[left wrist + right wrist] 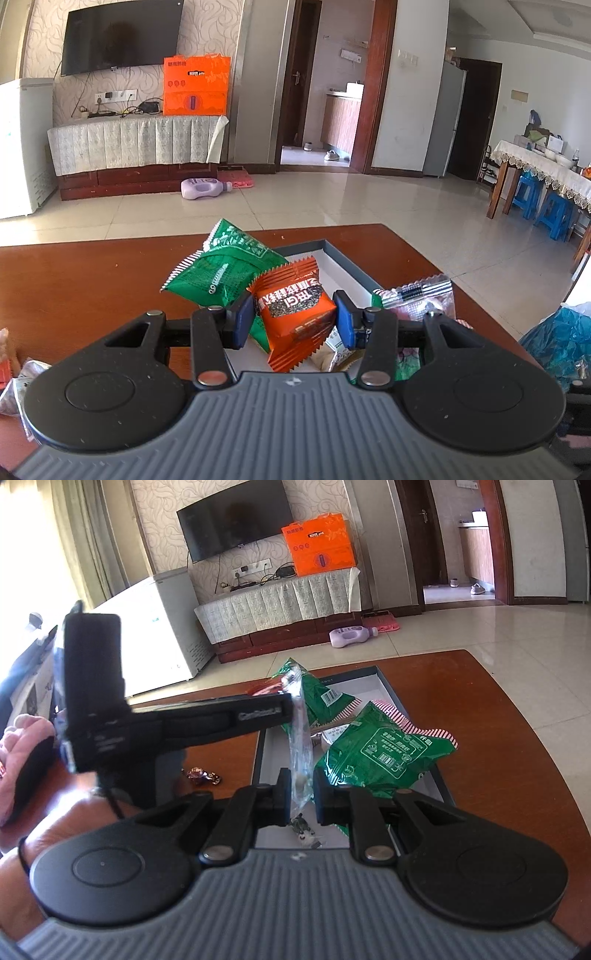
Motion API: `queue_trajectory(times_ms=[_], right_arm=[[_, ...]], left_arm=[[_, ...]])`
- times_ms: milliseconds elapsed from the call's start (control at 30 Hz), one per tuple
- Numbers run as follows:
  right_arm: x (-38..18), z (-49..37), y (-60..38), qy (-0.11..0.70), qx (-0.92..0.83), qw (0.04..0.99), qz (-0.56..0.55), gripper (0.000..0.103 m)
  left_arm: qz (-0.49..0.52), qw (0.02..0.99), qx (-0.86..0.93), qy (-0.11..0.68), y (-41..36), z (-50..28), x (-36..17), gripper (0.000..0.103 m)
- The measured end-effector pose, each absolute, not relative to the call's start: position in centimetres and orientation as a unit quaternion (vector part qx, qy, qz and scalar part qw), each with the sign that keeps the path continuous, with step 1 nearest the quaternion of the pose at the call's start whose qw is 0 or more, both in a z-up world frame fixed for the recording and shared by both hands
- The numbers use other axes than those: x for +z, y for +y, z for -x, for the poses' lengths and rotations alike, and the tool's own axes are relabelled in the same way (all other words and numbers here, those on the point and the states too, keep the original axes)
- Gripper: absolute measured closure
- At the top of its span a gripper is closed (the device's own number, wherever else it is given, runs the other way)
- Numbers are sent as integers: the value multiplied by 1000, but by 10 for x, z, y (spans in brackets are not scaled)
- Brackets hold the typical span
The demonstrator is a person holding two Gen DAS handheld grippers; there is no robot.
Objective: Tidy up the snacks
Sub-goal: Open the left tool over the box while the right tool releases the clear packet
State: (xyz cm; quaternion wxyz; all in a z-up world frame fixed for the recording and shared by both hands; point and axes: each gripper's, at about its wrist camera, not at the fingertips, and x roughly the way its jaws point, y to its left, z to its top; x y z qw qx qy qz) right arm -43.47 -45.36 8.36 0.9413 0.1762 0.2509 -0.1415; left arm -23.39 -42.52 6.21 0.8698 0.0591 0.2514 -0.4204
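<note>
A tiled living room lies behind the reddish-brown worktop (92, 280), with a dark television (122, 35) on the patterned wall, an orange carton (197, 86) on the covered cabinet beneath it, and a lilac bottle (205, 189) lying on its side on the floor.

In the left wrist view, loose wrappers sit at the worktop's near left edge. Further right a green snack packet (221, 269) stands tilted against the rim of the shallow white-lined box (343, 262). Just beside it, the left claw (293, 319) is clamped on an orange snack packet (295, 306), its blue pads (243, 321) pressing the packet from both sides, held over the near part of the box. Right of that, a clear packet with a silvery serrated edge (417, 291) is in view over the box's near right side, with other small packets below it. A blue plastic bag (561, 339) sits at the far right.

In the right wrist view, a person's forearm and pink sleeve (26, 738) show at the left, bearing the left claw, seen side-on over the box. A foil-wrapped sweet (202, 775) lies on the worktop left of the box (388, 686). The right claw (301, 799) is clenched on a thin clear wrapper (299, 746) that rises upright from between its fingers. Right of it, two green packets (384, 757) lie in the box.
</note>
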Motion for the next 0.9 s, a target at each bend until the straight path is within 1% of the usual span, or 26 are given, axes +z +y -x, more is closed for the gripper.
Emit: queue_trajectory(times_ms=[233, 900], right_arm=[[82, 436, -458, 255, -147, 939, -178, 88], [80, 436, -460, 258, -151, 937, -180, 89]], left_arm=[[-60, 865, -419, 270, -441, 225, 52, 51], [-59, 858, -429, 276, -459, 222, 44, 51]])
